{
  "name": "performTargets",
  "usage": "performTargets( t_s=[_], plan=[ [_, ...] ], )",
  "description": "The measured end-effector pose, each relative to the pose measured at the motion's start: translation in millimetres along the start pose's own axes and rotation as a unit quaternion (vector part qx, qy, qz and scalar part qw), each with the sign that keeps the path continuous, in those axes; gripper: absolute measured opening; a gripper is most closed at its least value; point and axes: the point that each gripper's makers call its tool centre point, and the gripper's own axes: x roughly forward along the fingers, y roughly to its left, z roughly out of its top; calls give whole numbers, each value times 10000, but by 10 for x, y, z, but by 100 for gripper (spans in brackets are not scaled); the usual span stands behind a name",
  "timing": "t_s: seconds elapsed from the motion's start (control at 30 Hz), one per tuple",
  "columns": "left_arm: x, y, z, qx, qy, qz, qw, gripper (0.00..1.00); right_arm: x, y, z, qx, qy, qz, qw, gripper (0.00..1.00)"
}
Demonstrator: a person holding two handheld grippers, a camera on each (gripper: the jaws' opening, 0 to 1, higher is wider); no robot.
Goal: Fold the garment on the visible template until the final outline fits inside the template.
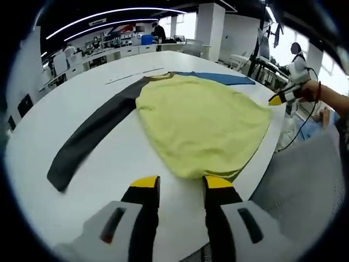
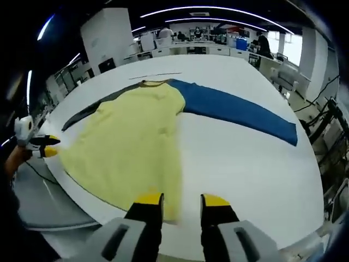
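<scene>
- The shirt [image 1: 202, 123] lies flat on the white counter [image 1: 82, 109]: a yellow body with 1 dark grey sleeve [image 1: 90, 136] and 1 blue sleeve [image 2: 240, 112] stretched out to opposite sides.
- We judge it light, soft and limp. It will sag and crease wherever we lift it, and it should slide easily on the smooth counter.
- A pinch on thin cloth near an edge or corner looks best to us, the hem corners or the sleeve ends, so that a fold carries over cleanly.
- We cannot make out a template outline under the shirt.
- In the left gripper view, the left gripper [image 1: 181, 188] hovers over the counter with its jaws spread and nothing between them. The rounded hem edge lies just ahead of the tips, closest to the right-hand jaw.
- In the right gripper view, the right gripper [image 2: 181, 203] also has its jaws spread and empty. The yellow edge lies just by its left-hand jaw, while the blue sleeve is well apart, ahead and to the right.
- Each gripper sits at an opposite side of the yellow body.
</scene>
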Motion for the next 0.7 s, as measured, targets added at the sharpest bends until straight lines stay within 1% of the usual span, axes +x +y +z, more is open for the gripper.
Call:
performTargets(
  t_s=[0.07,0.17,0.27,0.4,0.47,0.6,0.67,0.7],
  plan=[
    [-15,69,39,-101,-76,94,9999,36,25,-21,87,26,-86,40,10000,27],
    [-45,156,85,-112,-108,182,9997,41,65,-46,239,-51,-226,66,9997,32],
    [-75,249,149,-112,-176,252,9995,44,109,-70,360,-95,-288,133,9995,34],
    [-85,395,255,-153,-261,372,9988,44,192,-97,503,-121,-328,233,9991,35],
    [-69,487,306,-163,-274,509,9982,43,242,-118,588,-220,-350,240,9989,35],
    [-5,660,430,-261,-416,722,9962,42,350,-144,772,-278,-440,311,9982,34],
    [41,721,488,-325,-461,763,9955,41,400,-156,843,-297,-466,327,9979,34],
    [52,735,499,-332,-474,776,9953,40,440,-144,901,-280,-511,399,9975,34]
  ],
)
